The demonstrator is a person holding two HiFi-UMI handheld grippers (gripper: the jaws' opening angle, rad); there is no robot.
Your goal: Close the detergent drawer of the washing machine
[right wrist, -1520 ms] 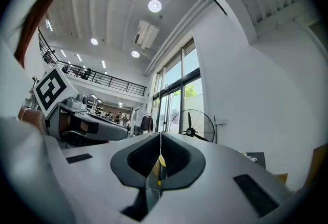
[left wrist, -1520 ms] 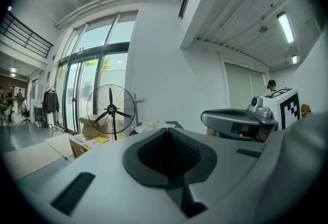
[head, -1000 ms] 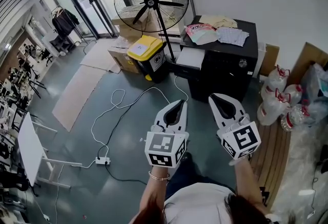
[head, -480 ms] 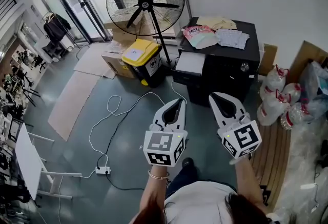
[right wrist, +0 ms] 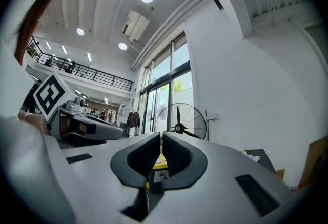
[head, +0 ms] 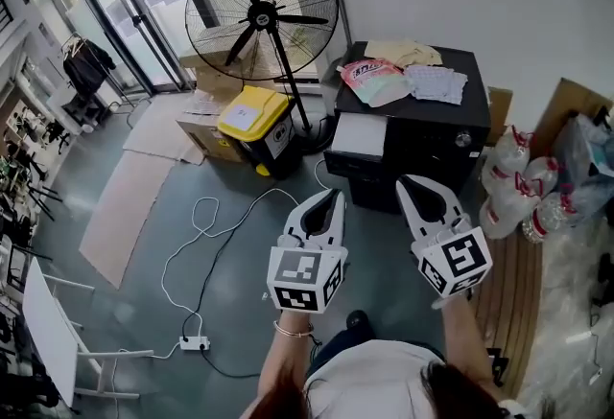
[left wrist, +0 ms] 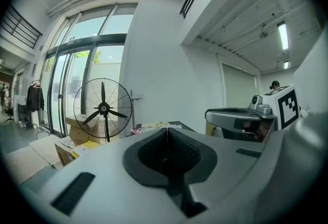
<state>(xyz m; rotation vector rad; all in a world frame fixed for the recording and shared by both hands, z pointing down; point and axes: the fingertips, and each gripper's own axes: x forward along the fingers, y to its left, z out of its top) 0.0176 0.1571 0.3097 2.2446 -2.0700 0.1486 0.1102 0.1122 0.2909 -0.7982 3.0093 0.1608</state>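
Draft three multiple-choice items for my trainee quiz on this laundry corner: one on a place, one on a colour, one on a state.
1. The yellow-lidded black bin stands: A) on a shelf B) beside the pole of the big black pedestal fan C) outdoors.
2. The boxy washing machine is: A) white B) black C) red.
3. Jaws of the left gripper are: A) wide apart B) clamped on cloth C) together, empty.
Answers: B, the head view shows it next to the fan pole; B, its panels are black; C, its pads meet with nothing between.
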